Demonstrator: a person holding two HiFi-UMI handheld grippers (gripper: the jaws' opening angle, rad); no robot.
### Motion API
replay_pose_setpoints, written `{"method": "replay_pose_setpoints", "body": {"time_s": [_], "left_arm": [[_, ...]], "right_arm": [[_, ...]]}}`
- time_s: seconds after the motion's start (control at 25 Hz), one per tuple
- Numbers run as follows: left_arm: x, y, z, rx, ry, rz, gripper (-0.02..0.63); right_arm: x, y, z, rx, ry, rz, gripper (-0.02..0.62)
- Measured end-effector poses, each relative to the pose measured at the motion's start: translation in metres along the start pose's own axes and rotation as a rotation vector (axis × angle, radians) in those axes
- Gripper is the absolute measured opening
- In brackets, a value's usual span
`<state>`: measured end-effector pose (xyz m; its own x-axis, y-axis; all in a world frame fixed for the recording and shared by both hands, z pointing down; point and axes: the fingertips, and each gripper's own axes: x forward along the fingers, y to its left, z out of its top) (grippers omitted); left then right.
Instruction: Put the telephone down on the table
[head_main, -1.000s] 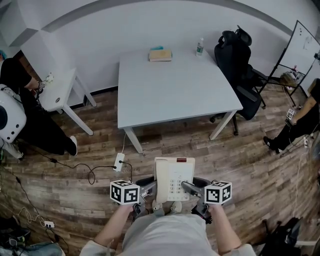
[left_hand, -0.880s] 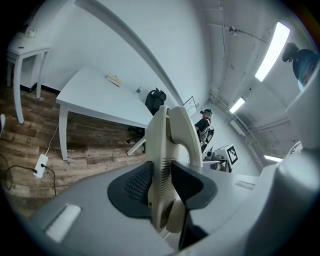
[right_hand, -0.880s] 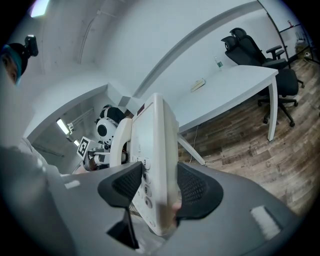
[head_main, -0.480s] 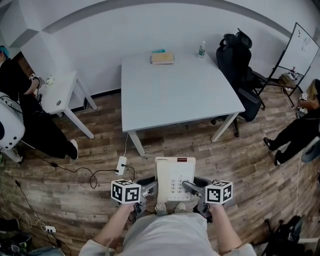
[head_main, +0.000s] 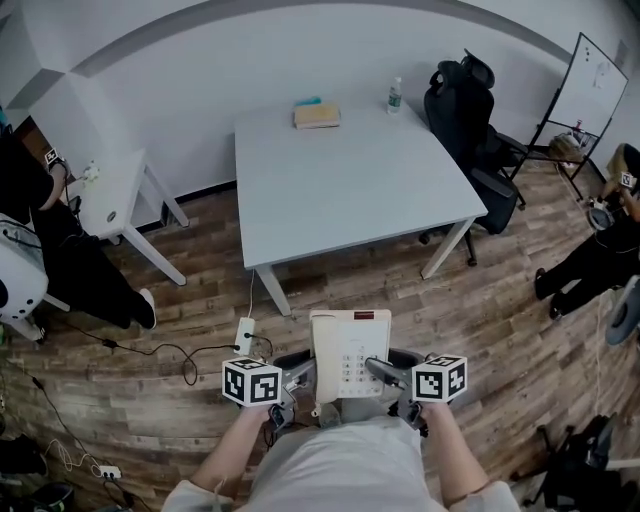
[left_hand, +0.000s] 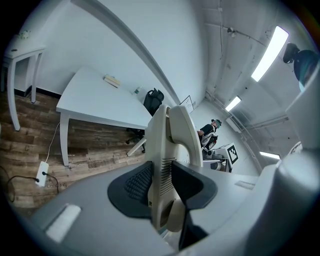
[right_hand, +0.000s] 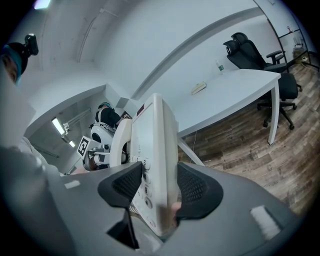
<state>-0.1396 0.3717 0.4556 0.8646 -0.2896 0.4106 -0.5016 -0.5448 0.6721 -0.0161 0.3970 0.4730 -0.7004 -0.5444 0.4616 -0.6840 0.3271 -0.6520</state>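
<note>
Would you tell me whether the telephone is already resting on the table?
No, the telephone is over the wooden floor, short of the table's near edge.

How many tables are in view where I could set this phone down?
2. The large grey table stands straight ahead, beyond the telephone. A small white table stands at the left by the wall. Others may lie outside the views.

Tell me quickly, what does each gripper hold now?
Left gripper: tongs closed on the phone, left side.
Right gripper: tongs closed on the phone, right side.
</note>
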Motion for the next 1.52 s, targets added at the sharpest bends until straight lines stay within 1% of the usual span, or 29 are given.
{"method": "replay_pose_setpoints", "body": {"time_s": [0.16, 0.44, 0.6, 0.84, 1.2, 1.52], "left_arm": [[0.007, 0.006, 0.008, 0.004, -0.002, 0.0, 0.137], [0.026, 0.029, 0.037, 0.003, -0.018, 0.005, 0.137], [0.044, 0.044, 0.063, 0.003, -0.025, 0.012, 0.137], [0.069, 0.067, 0.099, -0.019, -0.031, 0.027, 0.137], [0.104, 0.088, 0.153, -0.035, -0.051, 0.068, 0.137], [0.134, 0.109, 0.213, -0.072, -0.083, 0.109, 0.137]], "right_arm": [[0.004, -0.006, 0.009, -0.005, -0.007, -0.001, 0.229], [0.026, -0.029, 0.04, -0.01, -0.001, 0.008, 0.229], [0.04, -0.047, 0.067, -0.016, 0.008, 0.016, 0.229], [0.061, -0.075, 0.107, -0.018, 0.019, 0.028, 0.229], [0.083, -0.111, 0.168, -0.028, 0.042, 0.071, 0.229], [0.107, -0.14, 0.237, -0.047, 0.08, 0.118, 0.229]]}}
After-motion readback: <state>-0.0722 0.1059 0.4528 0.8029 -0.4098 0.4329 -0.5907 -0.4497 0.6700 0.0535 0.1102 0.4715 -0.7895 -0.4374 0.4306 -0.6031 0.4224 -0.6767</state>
